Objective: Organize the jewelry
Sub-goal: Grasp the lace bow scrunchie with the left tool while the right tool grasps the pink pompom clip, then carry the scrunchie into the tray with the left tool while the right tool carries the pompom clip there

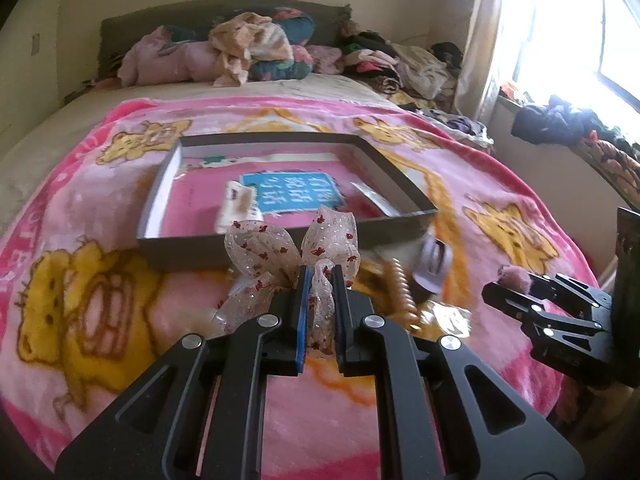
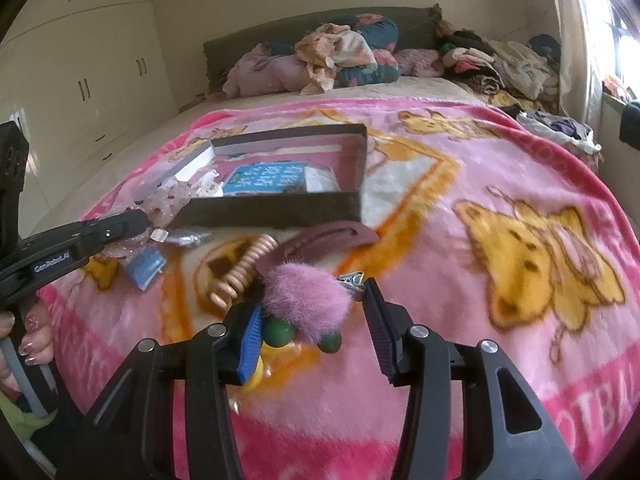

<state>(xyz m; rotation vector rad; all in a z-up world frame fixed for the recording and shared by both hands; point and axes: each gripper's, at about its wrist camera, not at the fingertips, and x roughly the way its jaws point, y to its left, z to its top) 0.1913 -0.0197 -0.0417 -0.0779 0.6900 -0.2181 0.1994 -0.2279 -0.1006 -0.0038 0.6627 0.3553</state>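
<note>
My left gripper (image 1: 319, 270) is shut on a sheer white ribbon bow with red dots (image 1: 280, 248), held just in front of the near wall of a shallow dark box (image 1: 280, 240). The box (image 2: 280, 204) holds a pink and blue book (image 1: 292, 192). My right gripper (image 2: 312, 296) is open around a fuzzy pink pom-pom hair piece (image 2: 308, 292) with green beads (image 2: 280, 332), on the blanket. A gold spiral hair tie (image 2: 244, 268) and a maroon hair clip (image 2: 320, 240) lie beside it. The left gripper with the bow shows in the right wrist view (image 2: 140, 216).
A pink cartoon blanket (image 1: 100, 300) covers the bed. A lilac claw clip (image 1: 434, 264) lies near the box's right corner. A small blue packet (image 2: 146, 264) and a silver clip (image 2: 188, 237) lie left. Pillows and clothes (image 1: 256, 48) pile at the headboard. Window at right.
</note>
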